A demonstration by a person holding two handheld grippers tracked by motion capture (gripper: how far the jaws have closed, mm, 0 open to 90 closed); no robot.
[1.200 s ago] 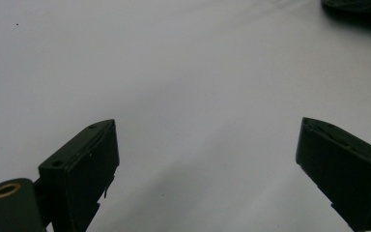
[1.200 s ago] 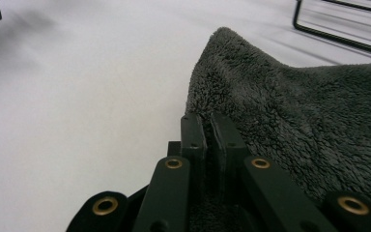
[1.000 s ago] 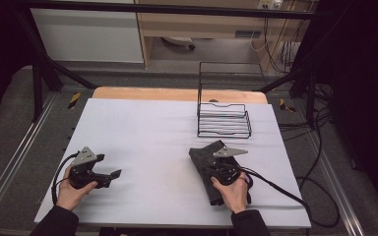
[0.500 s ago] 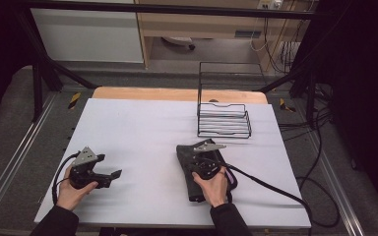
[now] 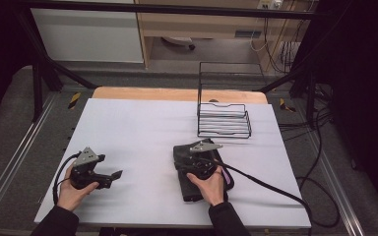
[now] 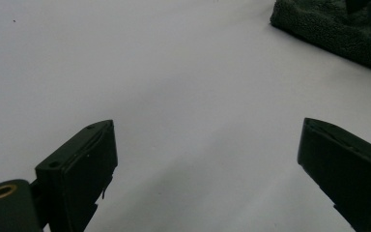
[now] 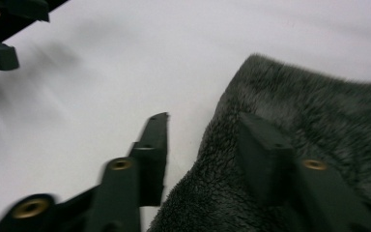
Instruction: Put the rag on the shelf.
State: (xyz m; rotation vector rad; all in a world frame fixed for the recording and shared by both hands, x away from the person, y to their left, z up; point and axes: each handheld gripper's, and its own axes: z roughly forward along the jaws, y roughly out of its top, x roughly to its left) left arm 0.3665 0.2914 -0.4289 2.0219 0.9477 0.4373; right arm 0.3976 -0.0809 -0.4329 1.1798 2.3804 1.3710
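Note:
A dark, fleecy folded cloth (image 5: 191, 183) lies on the white table (image 5: 142, 128), right of centre near the front. My right gripper (image 5: 191, 158) rests on top of it, held by a hand. In the right gripper view that gripper (image 7: 205, 140) is open: one jaw sits on the bare table beside the cloth's edge, the other presses on the cloth (image 7: 319, 116). My left gripper (image 5: 114, 175) stands at the front left, jaws pointing right, wide open and empty (image 6: 207, 145). The cloth (image 6: 338, 29) shows far off in the left gripper view.
A black wire basket (image 5: 224, 120) with a tall back frame stands behind the cloth at the back right. A black cable (image 5: 270, 184) trails from my right gripper across the table's right side. A wooden strip (image 5: 142, 93) runs along the far edge.
My right gripper and the cloth under it have shifted left across the table, most of it in the first half second. The left gripper has stayed put.

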